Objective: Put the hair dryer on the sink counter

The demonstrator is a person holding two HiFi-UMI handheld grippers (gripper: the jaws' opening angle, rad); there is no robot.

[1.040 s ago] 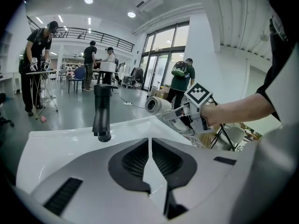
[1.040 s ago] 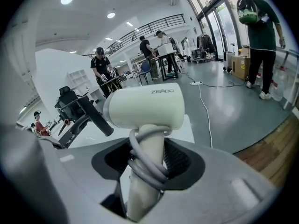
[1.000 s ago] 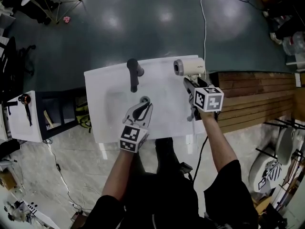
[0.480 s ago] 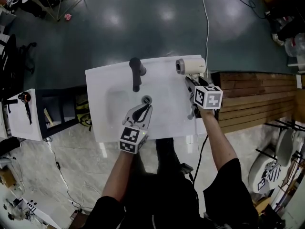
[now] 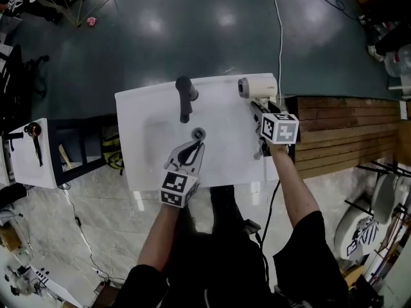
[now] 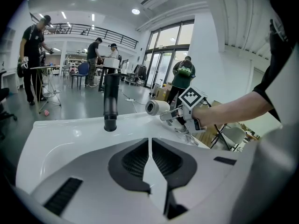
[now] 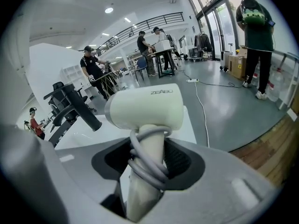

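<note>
The cream hair dryer (image 5: 257, 87) is over the far right corner of the white sink counter (image 5: 148, 108), nozzle pointing left. My right gripper (image 5: 259, 112) is shut on its handle, which has the grey cord wound round it. In the right gripper view the hair dryer (image 7: 145, 107) stands upright between the jaws of the right gripper (image 7: 148, 158). Whether it touches the counter I cannot tell. My left gripper (image 5: 187, 154) hovers over the basin near the front edge, shut and empty. From the left gripper (image 6: 149, 143) I see the hair dryer (image 6: 156, 107) at the right.
A black faucet (image 5: 185, 96) stands at the back of the basin, with the drain (image 5: 198, 134) just ahead of the left jaws. A wooden platform (image 5: 340, 133) adjoins the counter's right side. A white cable (image 5: 279, 24) runs over the dark floor. People stand in the background.
Hardly anything: the right gripper with the hair dryer has edged a little toward the far edge of the counter. The left gripper has stayed put.
</note>
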